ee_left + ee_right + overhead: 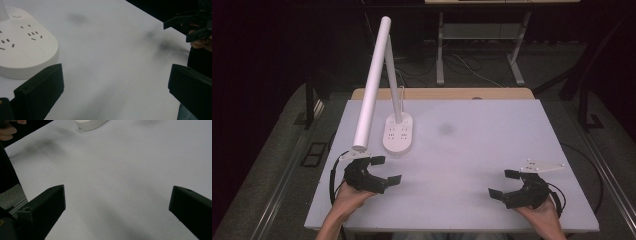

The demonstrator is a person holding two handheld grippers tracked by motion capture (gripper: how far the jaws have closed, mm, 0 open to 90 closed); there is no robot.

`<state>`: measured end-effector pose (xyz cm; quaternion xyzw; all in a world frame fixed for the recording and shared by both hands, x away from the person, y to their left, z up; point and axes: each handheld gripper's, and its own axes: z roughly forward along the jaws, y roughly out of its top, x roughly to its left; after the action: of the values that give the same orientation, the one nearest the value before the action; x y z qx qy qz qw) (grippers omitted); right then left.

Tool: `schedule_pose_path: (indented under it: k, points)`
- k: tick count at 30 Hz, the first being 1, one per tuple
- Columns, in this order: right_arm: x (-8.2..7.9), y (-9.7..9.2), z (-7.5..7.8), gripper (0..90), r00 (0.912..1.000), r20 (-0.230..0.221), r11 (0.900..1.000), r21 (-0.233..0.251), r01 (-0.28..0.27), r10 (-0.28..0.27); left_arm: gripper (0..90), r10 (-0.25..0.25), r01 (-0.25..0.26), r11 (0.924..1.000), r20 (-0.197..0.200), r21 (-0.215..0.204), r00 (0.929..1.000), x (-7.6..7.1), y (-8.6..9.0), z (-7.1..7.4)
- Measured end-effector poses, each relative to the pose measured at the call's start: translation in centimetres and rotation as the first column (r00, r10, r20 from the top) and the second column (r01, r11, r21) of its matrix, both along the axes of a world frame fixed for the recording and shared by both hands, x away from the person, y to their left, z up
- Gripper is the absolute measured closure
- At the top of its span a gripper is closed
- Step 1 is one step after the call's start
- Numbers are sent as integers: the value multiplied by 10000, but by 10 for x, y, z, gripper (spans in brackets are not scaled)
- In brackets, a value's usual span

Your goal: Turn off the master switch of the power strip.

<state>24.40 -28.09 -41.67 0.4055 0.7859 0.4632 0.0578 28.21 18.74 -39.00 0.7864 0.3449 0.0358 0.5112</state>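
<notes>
A white desk lamp stands at the table's back left. Its oval base [398, 133] carries power sockets, and the same base [23, 47] lies close to my left gripper's jaws. The long white lamp head [372, 85] slants down toward the front left, its tip just above my left gripper [387, 170]. That gripper rests near the front left, open and empty [115, 95]. My right gripper [503, 183] sits near the front right, open too, with bare table between its jaws [117, 212]. The lamp base's edge [90, 123] shows far off in the right gripper view.
The table is a white board [472, 150] with a wooden strip along its back edge. A faint dark smudge [445, 128] marks the middle. A metal table frame [482, 45] and cables lie on the floor behind. My right gripper [192, 25] appears far off in the left gripper view.
</notes>
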Motion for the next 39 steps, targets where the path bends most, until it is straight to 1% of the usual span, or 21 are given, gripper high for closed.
schedule_pose_path:
  k: [2,8,11,21,23,29,32,37,39]
  points:
    - [0,0,0,0,10000,47,10000,-13,8,-8,0,57,-57,10000,-25,-54,10000,1,0,0]
    - [0,-1,0,0,10000,28,10000,-29,21,-21,0,125,-125,9999,-133,-44,9998,6,4,3]
    - [0,-1,-1,0,10000,33,10000,-30,6,-6,0,196,-197,9998,-177,-62,9997,12,6,6]
    - [0,-1,-1,0,10000,-49,10000,-30,38,-38,0,231,-229,9996,-127,147,9997,23,11,16]
    - [0,-1,-1,0,10000,-47,10000,-29,45,-45,0,250,-249,9996,-137,96,9996,24,11,16]
    - [1,-1,-1,0,9999,-77,10000,-59,79,-79,0,239,-237,9994,-89,260,9997,32,13,22]
    - [0,-1,-1,0,9999,-90,9999,-51,98,-99,0,262,-260,9993,-66,275,9996,35,13,23]
    - [1,-1,-1,0,9999,-108,9999,-65,93,-94,1,311,-309,9984,-45,466,9995,43,13,25]
    - [1,-2,-1,0,9999,-105,9999,-62,86,-87,1,371,-367,9983,-74,451,9993,44,13,25]
